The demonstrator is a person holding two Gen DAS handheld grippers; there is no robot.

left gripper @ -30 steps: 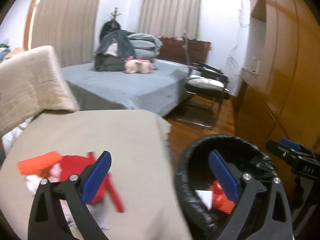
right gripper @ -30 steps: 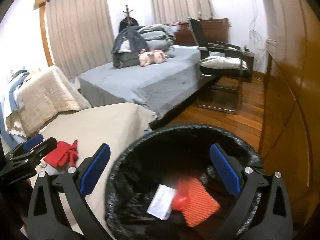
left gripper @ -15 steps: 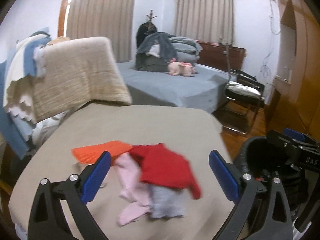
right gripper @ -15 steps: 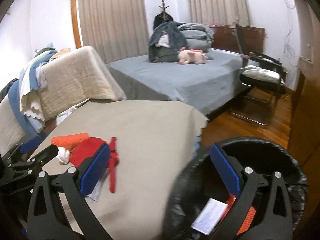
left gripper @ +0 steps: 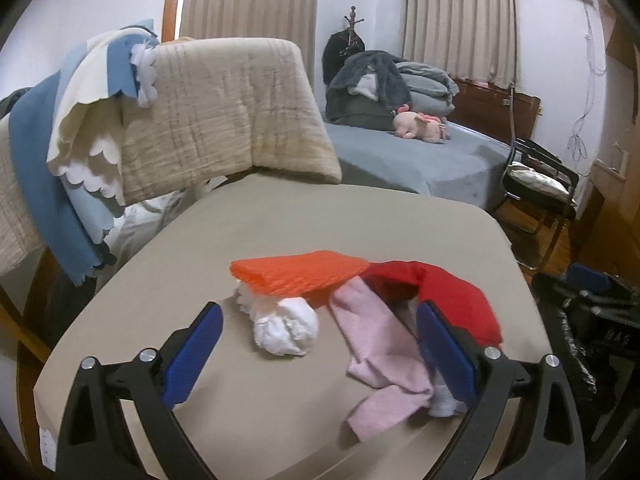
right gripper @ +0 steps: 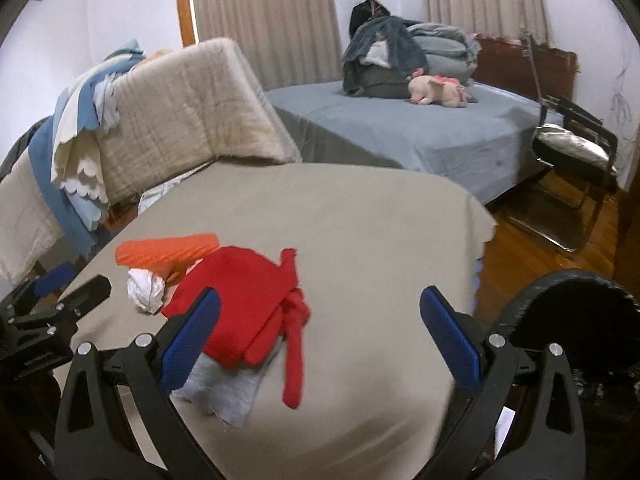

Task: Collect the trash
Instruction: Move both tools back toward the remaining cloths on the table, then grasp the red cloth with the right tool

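Beige tablecloth point(left gripper: 280, 232). Orange ribbed foam point(left gripper: 300, 270), white crumpled tissue point(left gripper: 286, 330), pale pink cloth point(left gripper: 380, 352), red cloth point(right gripper: 240, 300), grey scrap point(right gripper: 228, 392). Blue pads on black left gripper point(left gripper: 320, 356) and right gripper point(right gripper: 320, 344). Black bin liner point(right gripper: 580, 312).

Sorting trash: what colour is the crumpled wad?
White; the crumpled wad shows best from the left wrist.

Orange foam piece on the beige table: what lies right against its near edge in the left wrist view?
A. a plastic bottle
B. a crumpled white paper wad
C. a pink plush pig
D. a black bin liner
B: the crumpled white paper wad sits tucked against the orange foam piece.
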